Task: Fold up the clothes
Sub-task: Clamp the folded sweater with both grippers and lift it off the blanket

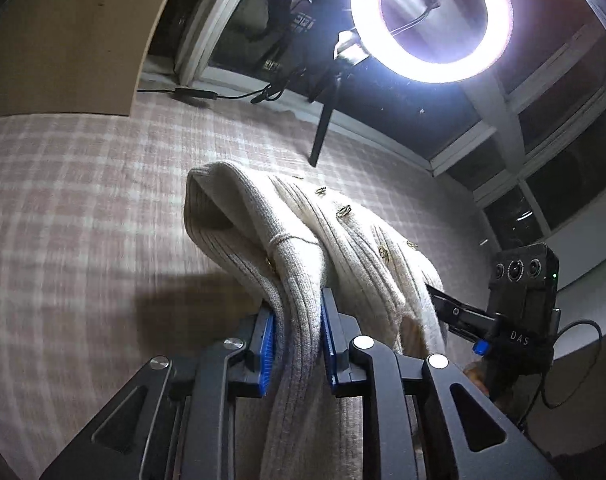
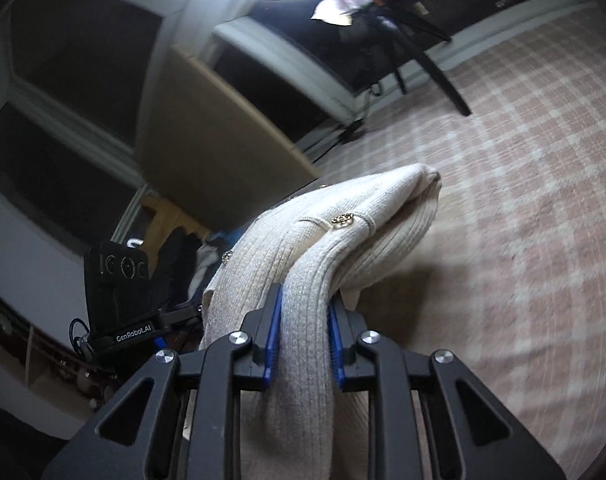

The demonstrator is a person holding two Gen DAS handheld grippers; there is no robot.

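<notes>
Cream cardigan clamped by left gripper, right gripper.

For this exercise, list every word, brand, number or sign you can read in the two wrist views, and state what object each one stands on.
"DAS" – on the dark strap of the right gripper, seen in the left wrist view.
"GenRobot.AI" – on the black body of the left gripper, seen in the right wrist view.
The gold buttons on the cream cardigan carry a motif too small to read.
No numbers are legible.
</notes>
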